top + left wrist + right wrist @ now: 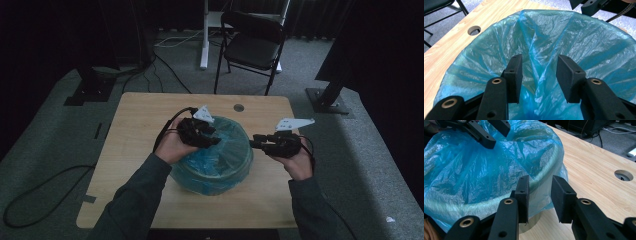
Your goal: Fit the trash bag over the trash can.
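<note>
High view: wooden table (140,115) in a dim room, round bin (212,177) w/ blue plastic bag (220,155) stretched over its rim sitting near table centre, a bit toward the near edge. Left gripper (212,137) held over the bag's left-rear part, jaws pointing right across the opening. Right gripper (255,141) just beside the bin's right rim, jaws pointing left at it. Both forearms in dark sleeves coming up from bottom edge. Round hole (239,107) in tabletop beyond the bin; black folding chair (252,42) on the carpet further back.

Left gripper view: left gripper (539,78) w/ jaws spread apart, nothing pinched; looks down into the bag (564,45). Crinkled fold of plastic rising between the two jaws, touching or not – can't tell. Bag sags inward in pleats. Tabletop (451,47) and hole (474,30) at upper left.

Right gripper view: right gripper (540,200) also spread, jaws apart, holding nothing; aimed at the bag's (486,170) outer skirt where it hangs over the rim. Bare bin wall (532,221) peeking out under the plastic, resting on the table (594,165). Other gripper (490,132) at top left, above the bag, jaws apart too.
</note>
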A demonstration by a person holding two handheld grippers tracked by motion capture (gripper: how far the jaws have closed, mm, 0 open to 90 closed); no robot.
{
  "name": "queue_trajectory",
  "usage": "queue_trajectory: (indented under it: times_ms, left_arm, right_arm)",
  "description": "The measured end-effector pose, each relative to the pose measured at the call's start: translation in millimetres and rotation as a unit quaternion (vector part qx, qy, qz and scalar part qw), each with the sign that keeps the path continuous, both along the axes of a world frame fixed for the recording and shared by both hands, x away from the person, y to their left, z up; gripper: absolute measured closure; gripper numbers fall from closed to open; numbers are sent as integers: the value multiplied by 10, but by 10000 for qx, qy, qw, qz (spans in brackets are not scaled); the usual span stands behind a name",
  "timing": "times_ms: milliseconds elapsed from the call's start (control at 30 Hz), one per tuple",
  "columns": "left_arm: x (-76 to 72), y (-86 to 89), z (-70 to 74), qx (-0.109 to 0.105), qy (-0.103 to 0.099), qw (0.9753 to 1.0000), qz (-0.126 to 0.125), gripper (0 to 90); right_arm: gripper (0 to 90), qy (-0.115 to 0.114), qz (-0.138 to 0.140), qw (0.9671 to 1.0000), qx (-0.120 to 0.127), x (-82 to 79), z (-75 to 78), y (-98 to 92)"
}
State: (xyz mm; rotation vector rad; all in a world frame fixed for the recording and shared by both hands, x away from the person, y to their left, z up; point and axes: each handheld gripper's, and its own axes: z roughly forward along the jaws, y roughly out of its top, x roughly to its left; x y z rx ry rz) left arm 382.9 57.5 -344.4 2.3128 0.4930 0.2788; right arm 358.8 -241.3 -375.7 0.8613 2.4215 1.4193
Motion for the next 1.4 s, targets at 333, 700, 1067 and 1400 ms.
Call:
queue_trajectory:
  times_ms: [333,700,1067,1400]
  left_arm:
    - [55,-168,-13,217,21,9997,-92,563]
    - [112,-351,-60,388,89,9991,-175,563]
    - [171,-533,-112,567,166,9979,-268,562]
    - [189,-585,-179,768,146,9967,-222,562]
  right_arm:
    - [676,2,4,10000,1,-2,-2,-1]
    - [676,10,16,10000,7,1,-6,-4]
    - [676,16,22,10000,9,-1,-12,-6]
    - [676,9,15,10000,-2,-3,-12,-5]
